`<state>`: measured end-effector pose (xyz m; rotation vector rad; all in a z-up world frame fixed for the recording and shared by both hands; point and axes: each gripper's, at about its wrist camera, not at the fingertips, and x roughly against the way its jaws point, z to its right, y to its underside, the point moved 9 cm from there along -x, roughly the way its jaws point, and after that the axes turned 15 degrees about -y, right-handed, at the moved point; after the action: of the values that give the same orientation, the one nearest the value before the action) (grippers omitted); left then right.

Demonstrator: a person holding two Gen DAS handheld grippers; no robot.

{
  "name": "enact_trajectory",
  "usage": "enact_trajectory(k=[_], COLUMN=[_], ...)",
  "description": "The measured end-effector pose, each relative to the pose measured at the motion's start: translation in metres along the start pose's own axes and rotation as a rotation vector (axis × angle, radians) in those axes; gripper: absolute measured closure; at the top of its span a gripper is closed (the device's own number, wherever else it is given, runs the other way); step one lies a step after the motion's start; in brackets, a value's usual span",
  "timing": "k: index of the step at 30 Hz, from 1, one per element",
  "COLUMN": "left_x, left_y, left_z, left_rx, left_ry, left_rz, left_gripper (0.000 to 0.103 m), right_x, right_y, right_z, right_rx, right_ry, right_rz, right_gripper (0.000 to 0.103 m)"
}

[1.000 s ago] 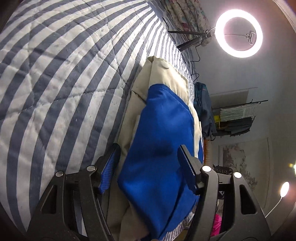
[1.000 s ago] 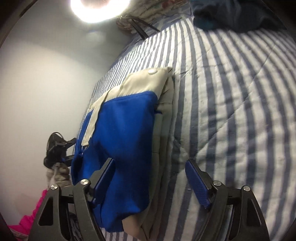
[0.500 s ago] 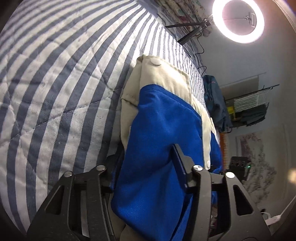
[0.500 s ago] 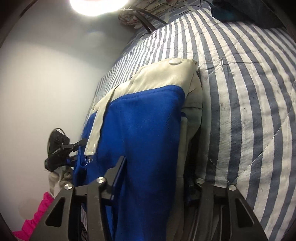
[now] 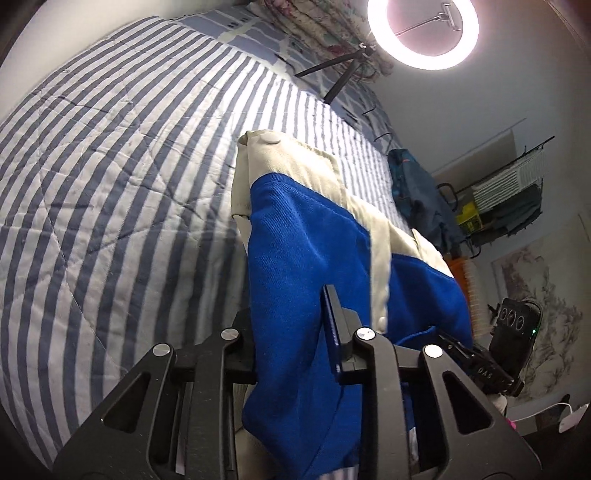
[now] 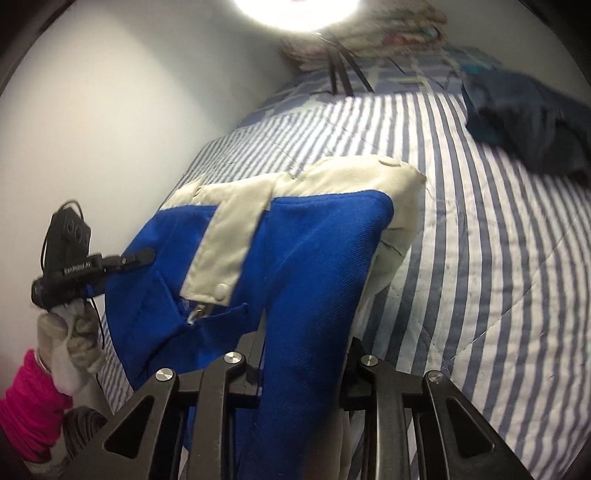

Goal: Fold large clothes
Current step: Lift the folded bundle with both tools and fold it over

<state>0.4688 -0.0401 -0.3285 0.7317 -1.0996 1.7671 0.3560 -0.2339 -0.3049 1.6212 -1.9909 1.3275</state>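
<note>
In the left wrist view my left gripper (image 5: 291, 332) sits at the bottom centre, angled down, its jaws closing with a fold of the blue and cream jacket (image 5: 306, 236) bunched between them; in the right wrist view my right gripper (image 6: 306, 354) does the same at the bottom centre, while at the lower left a gloved hand (image 6: 70, 332) in a pink sleeve (image 6: 26, 402) grips the other handle. A second ago both sets of jaws stood wide around the jacket lying flat; now its near edge is pinched and raised. It runs up the middle over the striped quilt (image 5: 110, 184), with a ring light (image 5: 424, 33) at upper right and a dark garment (image 6: 528, 118) at the right view's upper right.
</note>
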Motion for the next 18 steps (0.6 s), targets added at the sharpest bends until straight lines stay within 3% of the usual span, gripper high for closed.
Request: enact_trajectory(k=[6, 18], left_x=[0.017, 0.006], left_y=[0.018, -0.003], left_z=[0.043, 0.158], left_rx=[-0.102, -0.196], left_ry=[0.017, 0.131], left_rz=[0.017, 0.055], left_gripper=[0.081, 0.081], right_x=[0.032, 0.135], right_y=[-0.001, -0.024], right_z=[-0.013, 0.039], right_rx=[0.085, 0.124], right_ry=[0.069, 0.189], right_rz=[0.013, 0.103], right_gripper=[0.079, 0.079])
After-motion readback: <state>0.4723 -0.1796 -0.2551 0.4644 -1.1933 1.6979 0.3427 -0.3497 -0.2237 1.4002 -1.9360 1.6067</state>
